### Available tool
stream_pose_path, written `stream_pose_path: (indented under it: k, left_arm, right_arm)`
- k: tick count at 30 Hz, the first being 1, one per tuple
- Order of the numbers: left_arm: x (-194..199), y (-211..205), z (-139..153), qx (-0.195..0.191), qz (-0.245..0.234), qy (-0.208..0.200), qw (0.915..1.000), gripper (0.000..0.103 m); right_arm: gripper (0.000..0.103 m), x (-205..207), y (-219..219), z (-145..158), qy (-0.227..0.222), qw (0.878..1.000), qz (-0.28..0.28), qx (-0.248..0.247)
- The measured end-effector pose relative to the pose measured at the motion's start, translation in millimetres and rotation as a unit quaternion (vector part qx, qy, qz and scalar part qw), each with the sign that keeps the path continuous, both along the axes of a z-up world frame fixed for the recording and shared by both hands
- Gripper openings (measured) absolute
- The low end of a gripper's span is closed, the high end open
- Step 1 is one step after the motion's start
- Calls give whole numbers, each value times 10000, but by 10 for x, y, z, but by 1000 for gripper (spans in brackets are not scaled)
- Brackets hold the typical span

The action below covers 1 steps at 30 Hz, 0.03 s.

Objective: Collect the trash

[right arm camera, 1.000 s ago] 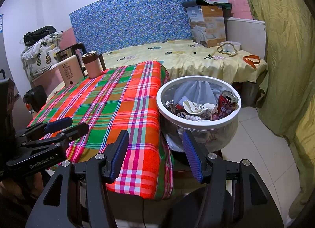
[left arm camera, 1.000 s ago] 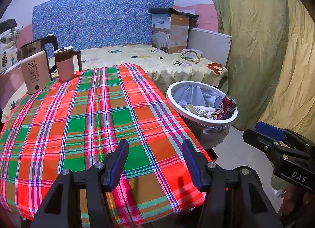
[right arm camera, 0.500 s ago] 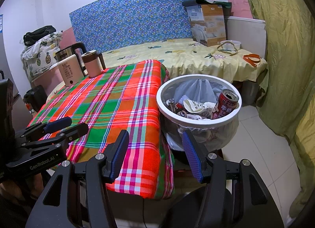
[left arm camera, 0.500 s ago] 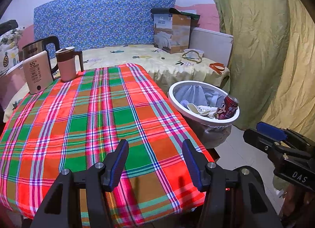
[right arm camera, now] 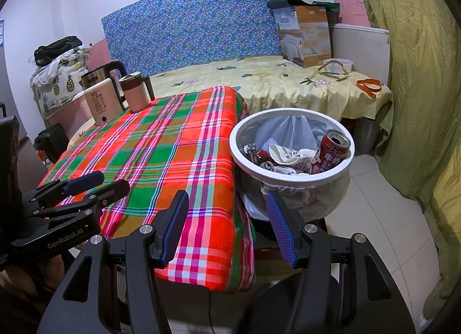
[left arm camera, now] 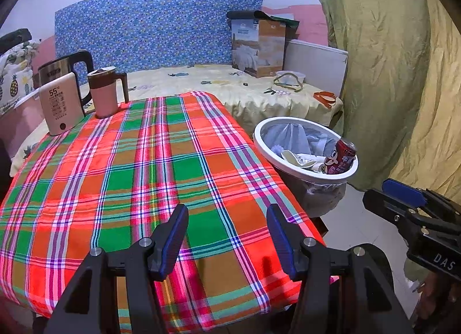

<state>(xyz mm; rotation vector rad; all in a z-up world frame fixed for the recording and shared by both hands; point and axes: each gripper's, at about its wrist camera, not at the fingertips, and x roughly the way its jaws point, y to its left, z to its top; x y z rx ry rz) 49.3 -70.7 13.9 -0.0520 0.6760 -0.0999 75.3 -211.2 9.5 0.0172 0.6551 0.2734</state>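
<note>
Both grippers, left (left arm camera: 227, 236) and right (right arm camera: 227, 224), hang empty with jaws apart. Just ahead of the left lies bare plaid cloth (left arm camera: 138, 166); ahead of the right, the bin (right arm camera: 291, 179) already holds a red can (right arm camera: 331, 155) and wrappers. Collecting looks finished; next, look for stray trash.

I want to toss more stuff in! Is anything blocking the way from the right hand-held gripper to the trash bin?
Nothing visible blocks it. The right hand-held gripper is open and empty, and the trash bin sits just beyond it beside the table, its top uncovered. A red can and crumpled wrappers already lie inside.
</note>
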Motion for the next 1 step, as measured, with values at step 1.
stream_pose_path:
  k: [1]
  left_arm:
    - [2, 0, -1, -8, 0, 4, 10000, 57]
  right_arm:
    - [58, 4, 0, 2, 0, 10000, 2, 0]
